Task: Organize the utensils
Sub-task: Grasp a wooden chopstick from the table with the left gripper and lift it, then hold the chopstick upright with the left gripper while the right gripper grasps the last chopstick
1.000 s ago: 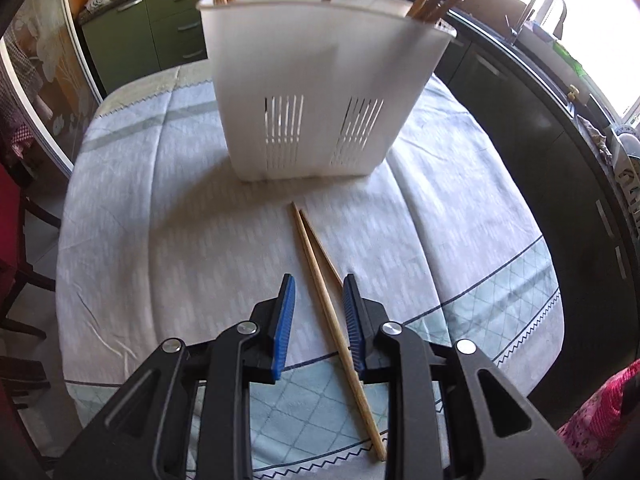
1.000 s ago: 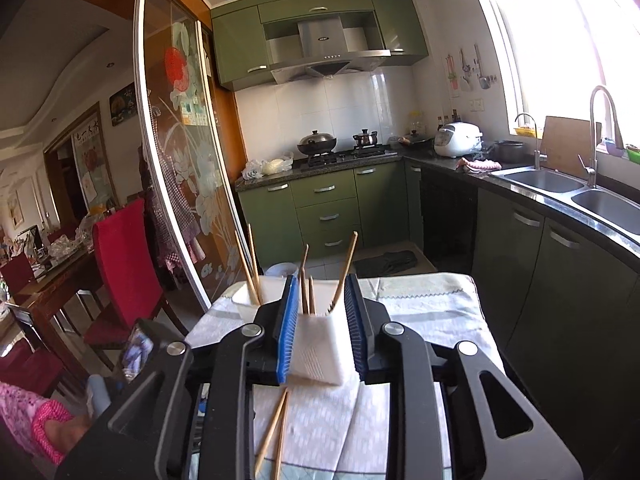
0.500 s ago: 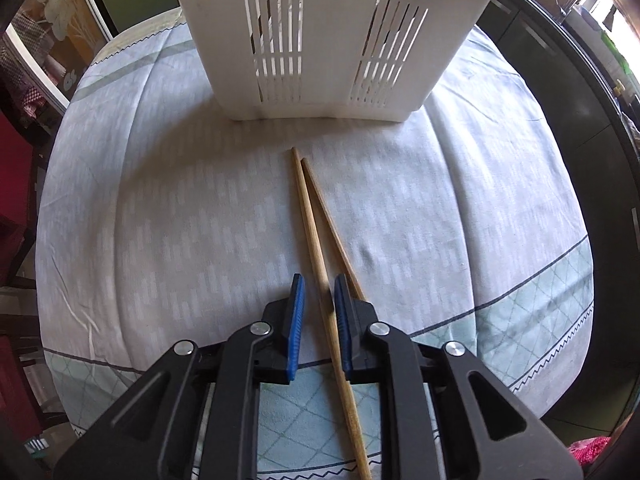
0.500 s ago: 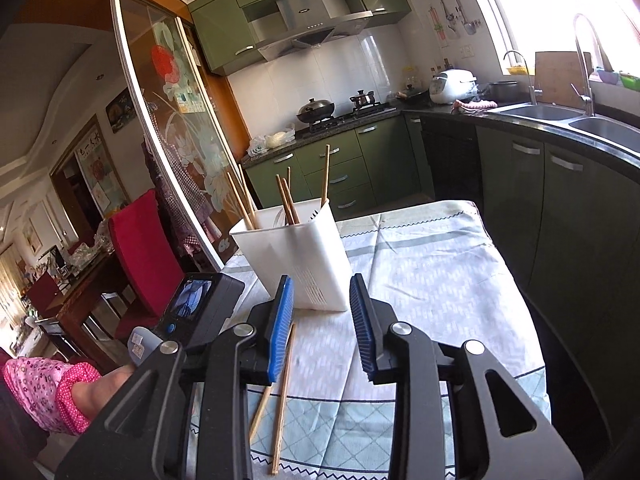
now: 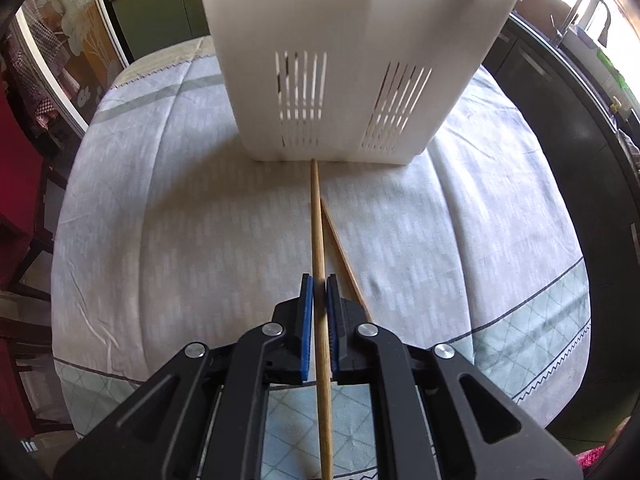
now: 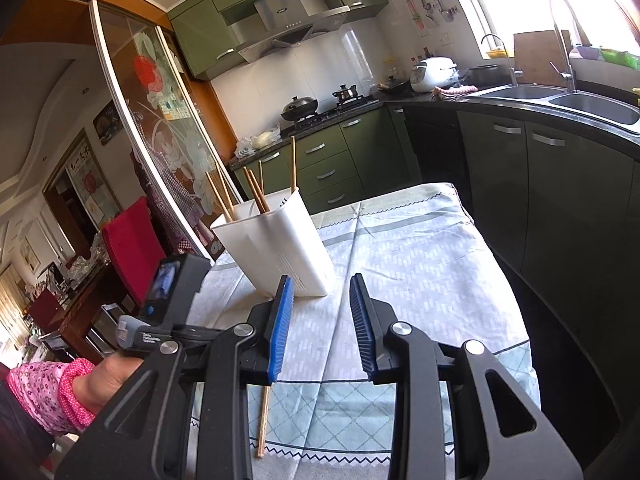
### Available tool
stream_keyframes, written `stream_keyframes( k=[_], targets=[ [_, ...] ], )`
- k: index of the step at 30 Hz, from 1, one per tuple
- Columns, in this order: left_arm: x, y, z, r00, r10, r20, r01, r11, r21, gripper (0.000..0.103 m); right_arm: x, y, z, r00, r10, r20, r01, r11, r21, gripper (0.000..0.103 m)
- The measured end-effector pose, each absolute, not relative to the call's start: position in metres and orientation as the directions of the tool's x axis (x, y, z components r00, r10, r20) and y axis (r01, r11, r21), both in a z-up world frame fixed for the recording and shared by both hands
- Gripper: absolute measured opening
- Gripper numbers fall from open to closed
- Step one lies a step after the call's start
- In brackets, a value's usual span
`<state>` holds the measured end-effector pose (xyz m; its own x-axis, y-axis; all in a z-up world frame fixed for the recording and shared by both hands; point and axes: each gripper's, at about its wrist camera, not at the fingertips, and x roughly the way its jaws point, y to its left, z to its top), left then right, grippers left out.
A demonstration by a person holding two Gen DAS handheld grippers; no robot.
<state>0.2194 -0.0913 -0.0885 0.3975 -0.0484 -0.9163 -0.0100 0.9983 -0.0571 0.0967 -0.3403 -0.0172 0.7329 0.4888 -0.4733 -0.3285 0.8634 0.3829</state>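
A white slotted utensil holder (image 5: pixel 352 60) stands on the tablecloth and has several wooden chopsticks (image 6: pixel 256 192) upright in it. My left gripper (image 5: pixel 319 286) points steeply down, shut on a long wooden chopstick (image 5: pixel 317 220). That chopstick's far tip reaches the holder's base. A second chopstick (image 5: pixel 342 252) lies on the cloth just to the right, partly under the right finger. In the right wrist view my right gripper (image 6: pixel 321 280) hovers open over the table with nothing between its blue pads (image 6: pixel 280 328). There the holder (image 6: pixel 280 248) stands just beyond the fingertips.
A pale patterned cloth (image 5: pixel 160 220) covers the round table. The right wrist view shows a hand in a pink sleeve (image 6: pixel 48 392) with the left gripper's body (image 6: pixel 172 292) at the left. A red chair (image 6: pixel 132 248) stands left; dark cabinets and a sink (image 6: pixel 560 100) run along the right.
My left gripper's jaws have closed onto the left chopstick, which now lines up with the gripper and points at the holder. My right gripper has sunk toward the table and its jaws stand a little wider.
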Motion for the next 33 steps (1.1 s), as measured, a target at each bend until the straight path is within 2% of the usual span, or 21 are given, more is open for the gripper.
stream_keyframes(
  k=[8,13,19,28,33],
  targets=[
    [0.154,-0.059,-0.006,0.703,-0.014,-0.711,-0.005,1.0,-0.026,0.007,0.129,-0.239,-0.046,0.56,0.459,-0.689,-0.488,0.855,0.173,0.03],
    [0.116,-0.039,0.013,0.787,0.001,-0.617,-0.014,1.0,-0.016,0.007,0.16,-0.175,-0.085,0.456,0.39,-0.8,-0.554,0.828,0.088,0.03],
    [0.098,-0.028,0.014,0.804,-0.002,-0.595,-0.017,0.999,-0.027,0.007,0.197,-0.131,-0.122,0.384,0.287,-0.878,-0.557,0.83,0.028,0.03],
    [0.098,-0.026,0.012,0.802,-0.022,-0.597,0.003,0.999,-0.033,0.007,0.209,-0.112,-0.142,0.359,0.242,-0.902,-0.547,0.837,0.007,0.03],
    [0.098,-0.03,0.012,0.802,-0.023,-0.597,0.013,1.0,-0.021,0.007,0.208,-0.11,-0.143,0.34,0.275,-0.9,-0.555,0.831,0.045,0.017]
  ],
)
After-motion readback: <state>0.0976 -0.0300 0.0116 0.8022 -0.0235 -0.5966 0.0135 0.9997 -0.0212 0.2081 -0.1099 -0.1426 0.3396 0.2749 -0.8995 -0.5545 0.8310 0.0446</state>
